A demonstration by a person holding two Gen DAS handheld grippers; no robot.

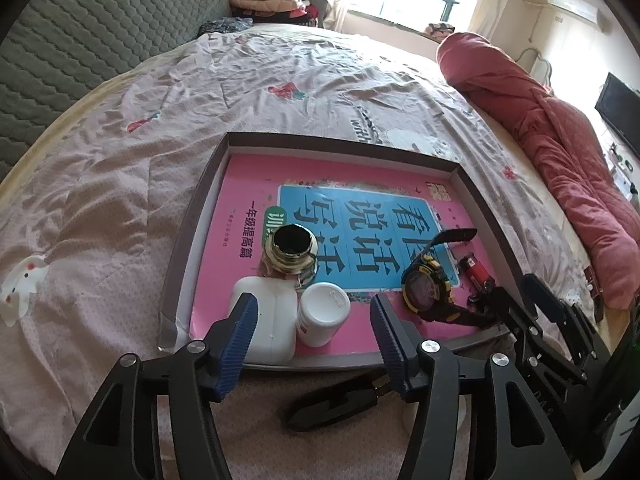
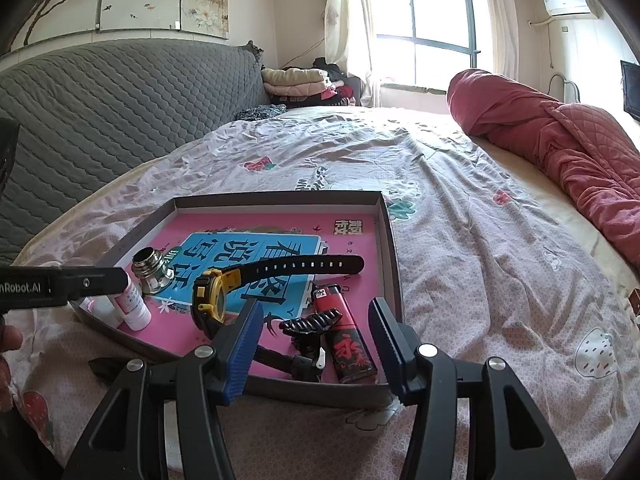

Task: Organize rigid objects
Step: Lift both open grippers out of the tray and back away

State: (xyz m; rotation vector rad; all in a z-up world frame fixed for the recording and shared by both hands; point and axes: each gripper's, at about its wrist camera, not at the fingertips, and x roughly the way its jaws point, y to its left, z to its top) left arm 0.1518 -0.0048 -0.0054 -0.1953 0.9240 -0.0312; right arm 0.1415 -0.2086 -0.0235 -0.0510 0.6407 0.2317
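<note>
Left wrist view: shallow cardboard tray (image 1: 188, 232) sits centre frame on a pink patterned bedsheet (image 1: 120, 168), with a pink and blue book (image 1: 240, 216) lying flat as its floor. Lower centre, the left gripper (image 1: 314, 320) has its jaws spread, nothing between the pads; the white pill bottle (image 1: 322, 312) lies on its side just past the tips, not touched. Left of the bottle, touching it, a white rectangular case (image 1: 268, 324), partly behind the left blue pad. Above those two, a shiny metal cap (image 1: 290, 250) stands with its dark opening up. Right of centre, a black and yellow wristwatch (image 1: 426, 290) rests on edge, strap up. A red lighter (image 1: 474, 270) lies just right of the watch. Lower right of the frame shows the other gripper's black frame. A dark flat object lies on the sheet outside the tray's near edge, bottom centre; too dim to name.

Right wrist view: right gripper (image 2: 316, 340) at lower centre, jaws wide apart, empty. Between and beyond the tips, in the tray's (image 2: 394, 264) near right corner, the lighter (image 2: 346, 336) lies flat with a black hair claw clip (image 2: 314, 320) touching its left side. Watch (image 2: 212, 298) is left of the clip, strap stretched toward upper right. Metal cap (image 2: 150, 266) and pill bottle (image 2: 134, 304) sit at the tray's left end, bottle partly behind the left gripper's black arm crossing in from the left edge. Rolled red quilt (image 2: 560, 148) at upper right, grey quilted headboard (image 2: 120, 100) at upper left.
</note>
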